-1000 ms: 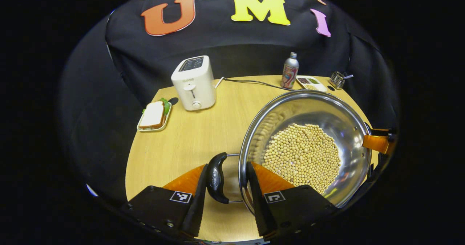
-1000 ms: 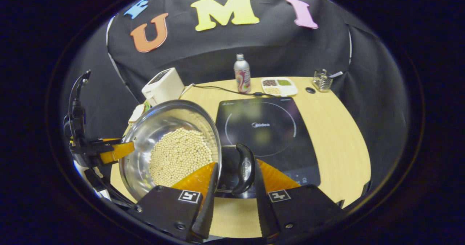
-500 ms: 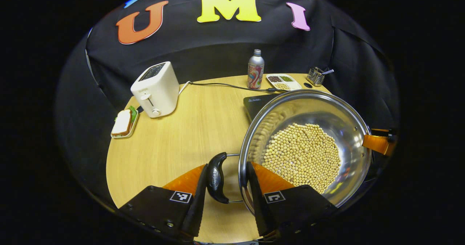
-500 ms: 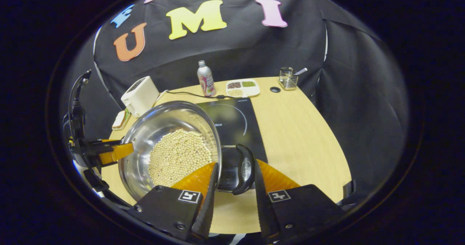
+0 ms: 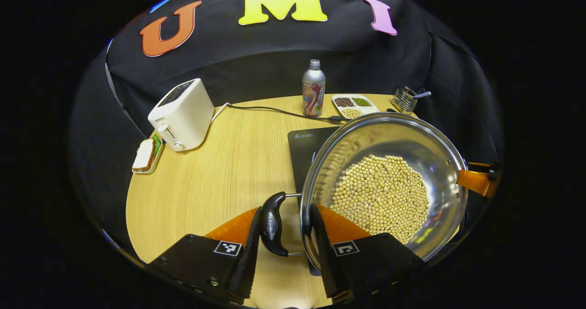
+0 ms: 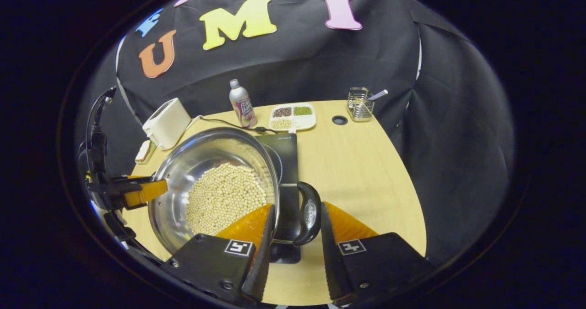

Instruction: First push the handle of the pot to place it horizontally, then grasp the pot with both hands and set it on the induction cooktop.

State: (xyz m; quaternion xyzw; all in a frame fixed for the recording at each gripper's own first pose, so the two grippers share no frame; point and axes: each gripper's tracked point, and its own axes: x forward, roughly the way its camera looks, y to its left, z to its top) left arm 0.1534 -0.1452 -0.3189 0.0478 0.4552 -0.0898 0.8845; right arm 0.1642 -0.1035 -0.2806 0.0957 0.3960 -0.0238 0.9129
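Note:
A steel pot (image 5: 389, 137) with a layer of soybeans (image 5: 380, 197) hangs over the black induction cooktop (image 5: 304, 146), held level between both grippers. My left gripper (image 5: 286, 208) is shut on the pot's left handle (image 5: 271, 224), one finger outside the black grip and the other inside the rim. In the right gripper view, my right gripper (image 6: 297, 206) is shut the same way on the right handle (image 6: 309, 217), and the pot (image 6: 201, 155) covers most of the cooktop (image 6: 287, 151). The right gripper's orange finger (image 5: 476, 181) shows at the pot's far rim.
The round wooden table (image 5: 219, 171) carries a white toaster (image 5: 182, 114) and a sandwich plate (image 5: 145, 155) at the left. A bottle (image 5: 313, 89), a divided dish (image 5: 355, 106) and a wire basket (image 5: 405, 99) stand along the back. A black cable (image 5: 274, 112) runs to the cooktop.
Both grippers have carried the pot rightward across the table. The cooktop has slid in beneath the pot, and the toaster has drifted away to the left.

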